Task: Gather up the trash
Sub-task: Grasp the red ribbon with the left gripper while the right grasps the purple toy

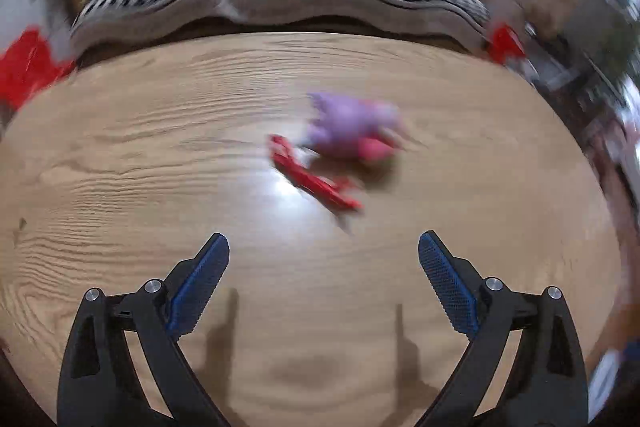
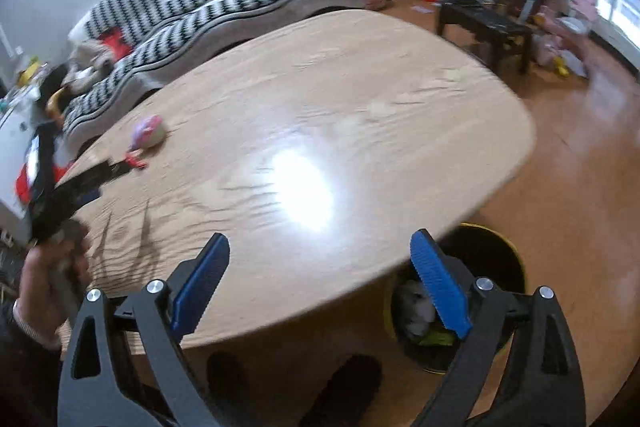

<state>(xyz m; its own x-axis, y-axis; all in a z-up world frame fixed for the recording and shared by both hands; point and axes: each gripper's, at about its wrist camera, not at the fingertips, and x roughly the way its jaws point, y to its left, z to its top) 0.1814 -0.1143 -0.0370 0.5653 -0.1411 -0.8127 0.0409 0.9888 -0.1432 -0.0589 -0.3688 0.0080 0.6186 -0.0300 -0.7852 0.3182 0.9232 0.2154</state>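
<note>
Left gripper (image 1: 324, 247) spread, empty; red wrapper (image 1: 312, 175) just ahead, slanting right, purple wrapper (image 1: 352, 125) behind; right gripper (image 2: 320, 247) spread, farther off.

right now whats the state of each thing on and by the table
left hand-held gripper: open, empty
right hand-held gripper: open, empty
red wrapper: lying flat on table
purple wrapper: crumpled, on table, touching the red one
trash bin: on floor, partly filled
</note>
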